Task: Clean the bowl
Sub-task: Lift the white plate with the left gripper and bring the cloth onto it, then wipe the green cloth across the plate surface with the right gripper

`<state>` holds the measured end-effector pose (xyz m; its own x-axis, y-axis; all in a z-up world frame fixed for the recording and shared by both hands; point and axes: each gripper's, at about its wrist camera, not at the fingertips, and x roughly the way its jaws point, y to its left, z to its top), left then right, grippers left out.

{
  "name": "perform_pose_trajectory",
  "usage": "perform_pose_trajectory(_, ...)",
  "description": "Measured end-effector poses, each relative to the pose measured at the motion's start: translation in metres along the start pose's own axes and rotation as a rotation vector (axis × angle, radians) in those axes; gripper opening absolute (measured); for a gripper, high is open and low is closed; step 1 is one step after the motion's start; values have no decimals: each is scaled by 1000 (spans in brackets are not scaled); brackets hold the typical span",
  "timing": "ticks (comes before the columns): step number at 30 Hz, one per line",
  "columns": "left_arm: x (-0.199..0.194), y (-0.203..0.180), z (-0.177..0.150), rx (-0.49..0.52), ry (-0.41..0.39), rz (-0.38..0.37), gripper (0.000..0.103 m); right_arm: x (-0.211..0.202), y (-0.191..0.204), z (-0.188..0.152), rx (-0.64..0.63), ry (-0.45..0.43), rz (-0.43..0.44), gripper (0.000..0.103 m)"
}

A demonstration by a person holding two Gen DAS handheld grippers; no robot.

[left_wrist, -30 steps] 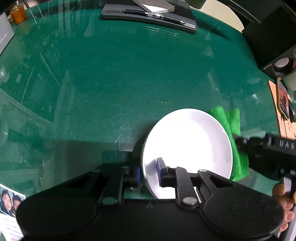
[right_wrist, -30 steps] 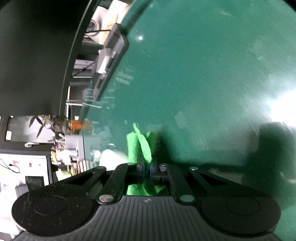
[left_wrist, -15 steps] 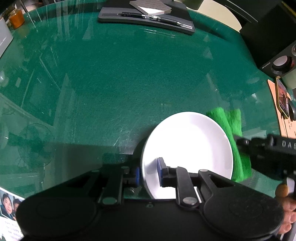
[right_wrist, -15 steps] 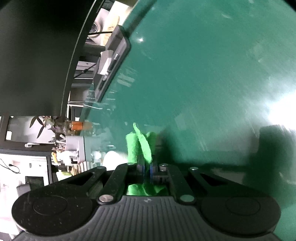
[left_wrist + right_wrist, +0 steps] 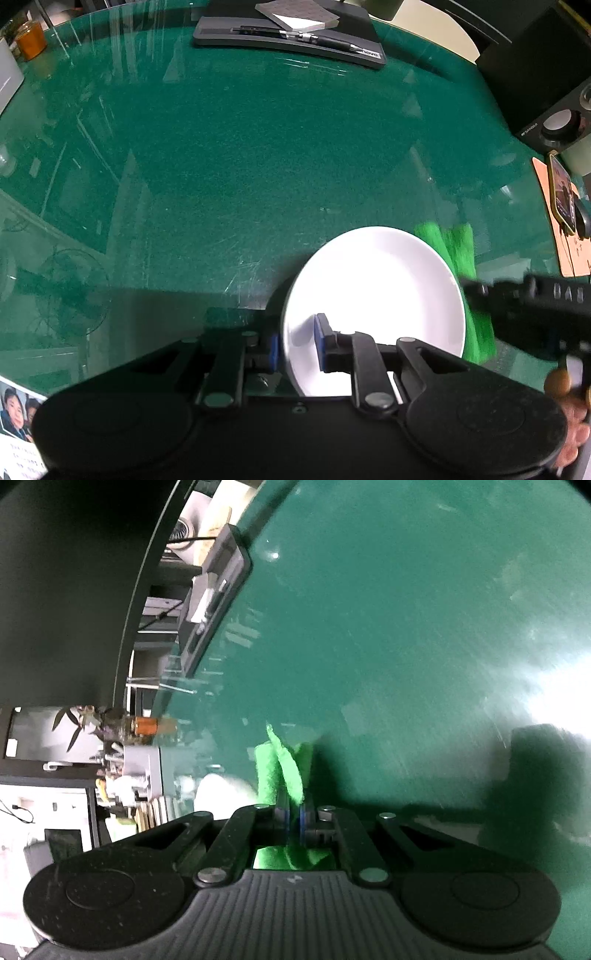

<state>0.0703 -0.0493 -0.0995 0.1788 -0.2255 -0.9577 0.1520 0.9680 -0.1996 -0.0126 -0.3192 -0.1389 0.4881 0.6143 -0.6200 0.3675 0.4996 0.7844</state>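
Here the left claw [image 5: 295,341] is clamped on the near-left rim of the bowl [image 5: 373,291], one pad inside and one outside the wall; that pinch likely serves to pin the white dish so it cannot skate across the glassy green surface [image 5: 258,166] once wiping starts. The bowl sits low and right of centre in the left view, close to the person. The right claw [image 5: 293,821] is clenched on a green cloth [image 5: 280,771], with folds sticking out past the pads so soft fabric, not hard plastic, would meet the dish. In the left view the cloth lies just beside the bowl's right rim, apparently outside it, so the wipe inside seems not yet begun.
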Motion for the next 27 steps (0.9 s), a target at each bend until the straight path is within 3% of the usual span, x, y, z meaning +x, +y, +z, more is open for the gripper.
perform_pose_trajectory(3,1,2,0,-6,-4,-15,19,-2,3,-1,-32,-9,6,5)
perform_pose_trajectory(9,-2,1,-7,15,-2,-9,20,-17,-12,-17,21,26,-2,5)
perform_pose_trajectory(19,4,-8,-1,26,-8,-9,21,8,5,2,-19,6,11,5)
perform_pose_trajectory(27,-9,-1,-13,69,-9,5,23,-17,-11,-14,19,40,9,5)
